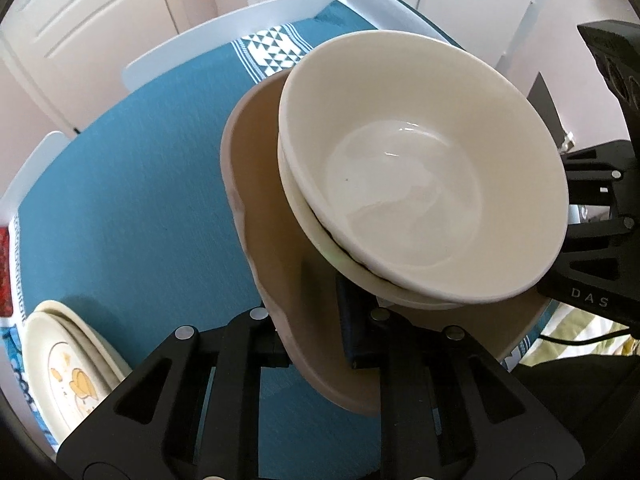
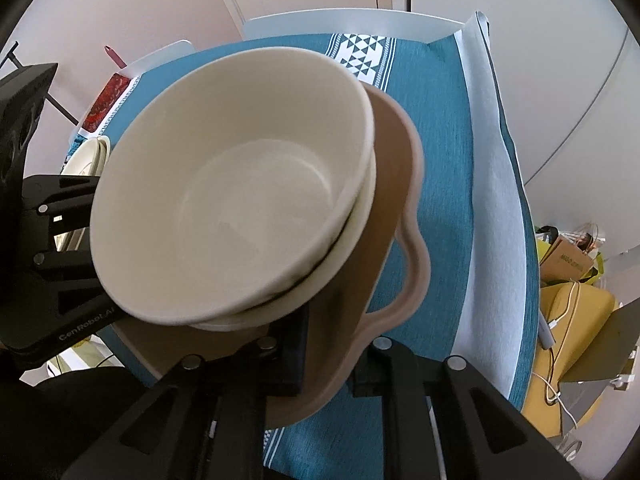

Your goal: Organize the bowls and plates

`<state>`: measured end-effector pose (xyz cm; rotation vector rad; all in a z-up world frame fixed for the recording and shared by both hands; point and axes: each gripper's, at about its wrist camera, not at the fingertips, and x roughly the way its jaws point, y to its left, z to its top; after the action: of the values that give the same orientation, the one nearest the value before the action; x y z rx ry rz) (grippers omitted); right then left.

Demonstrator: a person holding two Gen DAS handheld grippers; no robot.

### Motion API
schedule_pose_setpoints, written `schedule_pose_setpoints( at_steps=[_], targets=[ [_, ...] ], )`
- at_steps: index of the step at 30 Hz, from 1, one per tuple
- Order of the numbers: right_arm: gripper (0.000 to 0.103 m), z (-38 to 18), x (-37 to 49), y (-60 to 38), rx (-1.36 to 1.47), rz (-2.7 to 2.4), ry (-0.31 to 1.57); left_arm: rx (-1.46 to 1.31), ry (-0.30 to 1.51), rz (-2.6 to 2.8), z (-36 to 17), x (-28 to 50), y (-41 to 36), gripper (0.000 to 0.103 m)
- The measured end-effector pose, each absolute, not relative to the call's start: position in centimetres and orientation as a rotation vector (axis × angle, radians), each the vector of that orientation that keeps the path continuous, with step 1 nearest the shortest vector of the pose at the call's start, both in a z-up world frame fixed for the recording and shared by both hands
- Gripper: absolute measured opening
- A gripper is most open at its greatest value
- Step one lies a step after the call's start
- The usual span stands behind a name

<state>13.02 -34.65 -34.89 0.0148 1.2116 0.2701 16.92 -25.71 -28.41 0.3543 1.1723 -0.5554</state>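
Note:
Two cream bowls (image 1: 424,184) sit nested, tilted, on a tan wavy-edged tray (image 1: 264,216) held above the teal tablecloth. My left gripper (image 1: 320,344) is shut on the tray's near rim, one finger inside the tray and one outside. In the right wrist view my right gripper (image 2: 328,356) is shut on the tray's (image 2: 400,184) opposite rim, with the bowls (image 2: 240,184) just ahead. Each gripper shows in the other's view at the frame edge.
A stack of cream plates (image 1: 68,364) with a yellow print lies on the tablecloth (image 1: 132,184) at the left. White chairs (image 1: 224,36) ring the table. A red packet (image 2: 106,100) lies at the far edge. Yellow furniture and bags (image 2: 576,280) stand at the right.

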Motion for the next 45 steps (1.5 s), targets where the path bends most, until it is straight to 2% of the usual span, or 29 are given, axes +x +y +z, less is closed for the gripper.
schedule_pose_setpoints(
  at_steps=[5,11,24,36,45],
  targets=[
    [0.014,-34.0,13.9,-33.6,0.004,0.271,1.176,0.335,1.156,-0.525,-27.2,17.6,-25.3,0.014],
    [0.014,-30.5,15.1,-31.7,-0.036,0.309,1.135,0.285,1.139,-0.458,-23.8,18.3,-23.0,0.014],
    [0.014,-24.2,15.7,-21.6,-0.124,0.393,1.064,0.247,1.083,-0.378,-18.0,18.5,-11.6,0.014],
    [0.014,-26.6,13.6,-9.7,-0.069,0.384,1.111,0.283,1.151,-0.400,-20.7,16.7,-0.4,0.014],
    [0.014,-30.0,12.5,-6.6,-0.036,0.332,1.147,0.272,1.180,-0.445,-24.0,16.5,2.4,0.014]
  ],
)
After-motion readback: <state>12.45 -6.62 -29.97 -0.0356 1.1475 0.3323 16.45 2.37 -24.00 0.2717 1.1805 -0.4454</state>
